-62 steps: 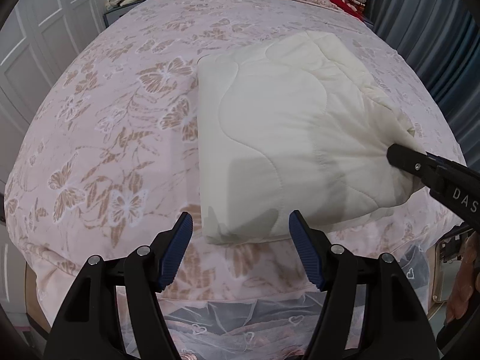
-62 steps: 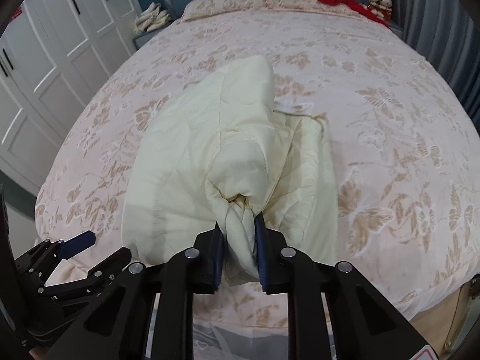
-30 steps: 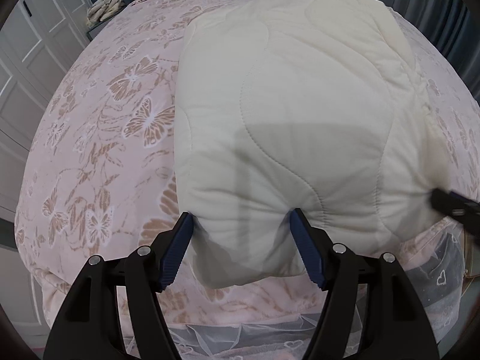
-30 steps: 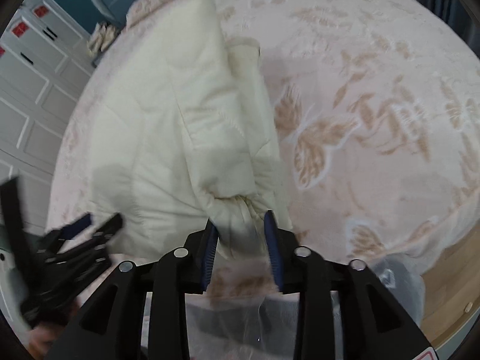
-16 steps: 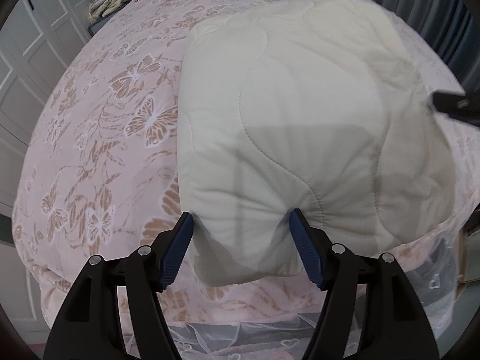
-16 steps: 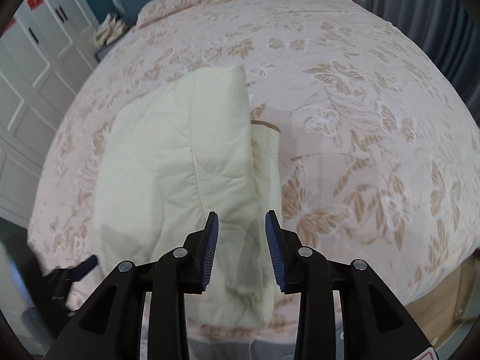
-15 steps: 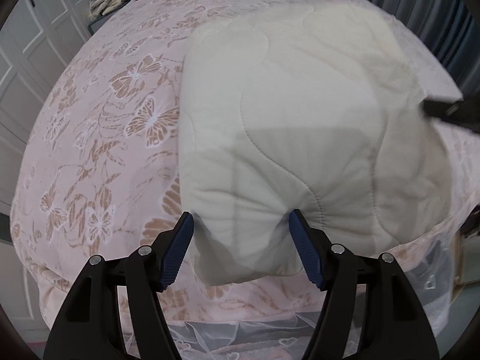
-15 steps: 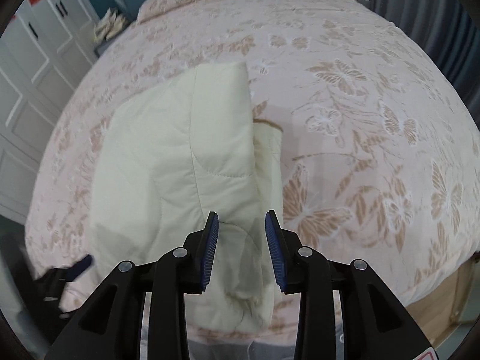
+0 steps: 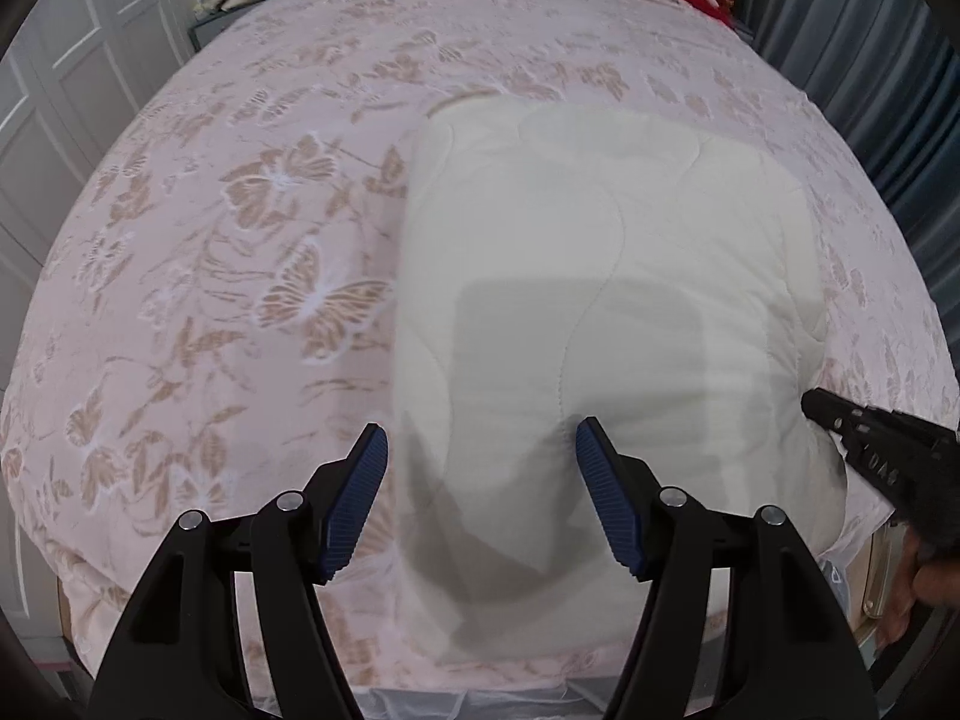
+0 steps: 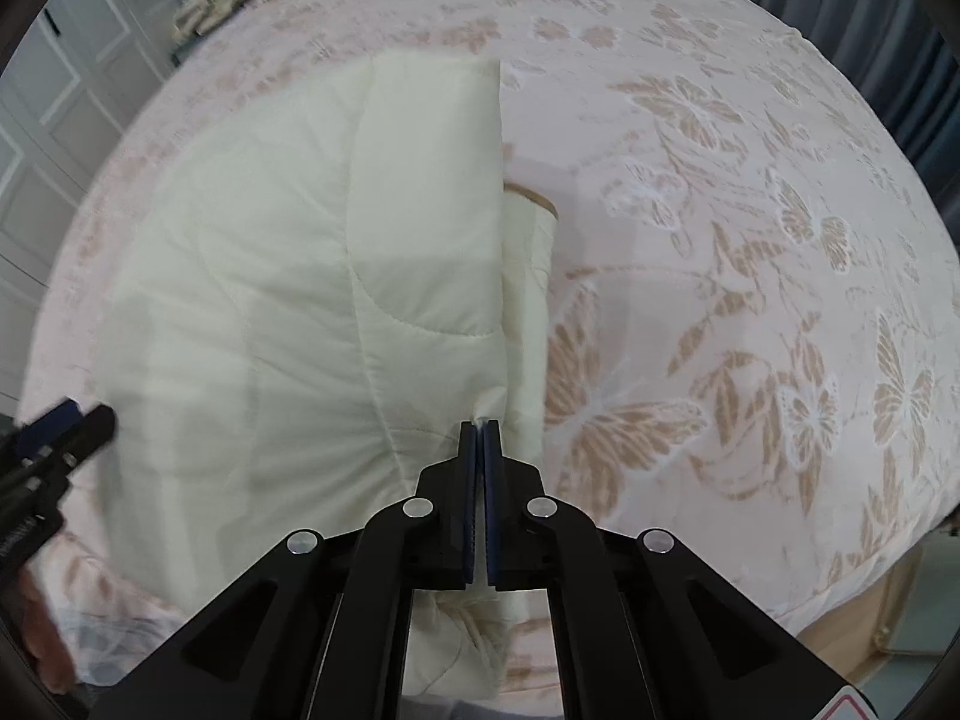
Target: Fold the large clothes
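Right gripper [image 10: 479,426] of ours pinched shut on the cream quilt [image 10: 312,276] edge, only its own view showing that, left gripper [image 9: 480,468] jaws spread apart above the quilt, gripping nothing

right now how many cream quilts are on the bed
1: the folded cream quilt lies on the butterfly bedspread near the foot edge, between the two tools. More could lie outside the views.

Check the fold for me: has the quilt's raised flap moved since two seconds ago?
Yes. The flap of the cream quilt has dropped flat onto the floral bedspread, no longer bunched.
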Demonstrator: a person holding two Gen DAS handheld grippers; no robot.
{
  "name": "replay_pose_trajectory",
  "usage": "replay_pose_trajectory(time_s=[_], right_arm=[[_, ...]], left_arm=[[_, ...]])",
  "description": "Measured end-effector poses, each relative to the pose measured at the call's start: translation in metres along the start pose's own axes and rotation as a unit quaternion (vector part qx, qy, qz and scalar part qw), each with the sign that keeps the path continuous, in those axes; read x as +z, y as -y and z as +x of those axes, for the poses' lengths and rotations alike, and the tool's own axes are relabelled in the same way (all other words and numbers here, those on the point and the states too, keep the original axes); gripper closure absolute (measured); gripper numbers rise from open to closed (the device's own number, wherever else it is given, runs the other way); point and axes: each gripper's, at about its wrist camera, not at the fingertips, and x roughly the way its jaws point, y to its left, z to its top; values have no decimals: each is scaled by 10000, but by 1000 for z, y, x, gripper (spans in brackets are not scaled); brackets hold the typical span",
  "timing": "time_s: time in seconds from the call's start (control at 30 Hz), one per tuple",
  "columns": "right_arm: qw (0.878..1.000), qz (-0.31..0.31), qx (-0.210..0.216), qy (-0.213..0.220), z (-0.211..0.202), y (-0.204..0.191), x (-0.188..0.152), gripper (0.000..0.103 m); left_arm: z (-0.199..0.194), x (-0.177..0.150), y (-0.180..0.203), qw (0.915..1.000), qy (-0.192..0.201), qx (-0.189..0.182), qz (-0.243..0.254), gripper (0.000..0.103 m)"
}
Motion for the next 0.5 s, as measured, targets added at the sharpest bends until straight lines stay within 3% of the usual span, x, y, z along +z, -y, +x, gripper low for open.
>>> replay_pose_trajectory(time_s=[0.07,0.17,0.27,0.37,0.43,0.47,0.5], right_arm=[[9998,50,-177,-125,13,4,-4,103],[9994,308,97,-158,23,16,-12,103],[9964,721,434,137,5,29,-13,103],[9896,1041,850,515,-25,40,-5,86],[9859,1053,1136,625,-37,40,7,71],[9843,1023,1277,655,-40,38,15,59],[9838,1007,1325,665,-41,37,19,56]], left_arm=[[6,1,7,10000,2,65,69,40],[14,2,11,9999,-49,61,100,40],[17,3,10,9998,-42,146,125,40],[19,5,5,9999,-76,87,74,39],[20,5,3,9999,-92,53,22,39],[19,5,3,9999,-96,39,2,39],[18,6,2,9999,-99,18,-34,39]])
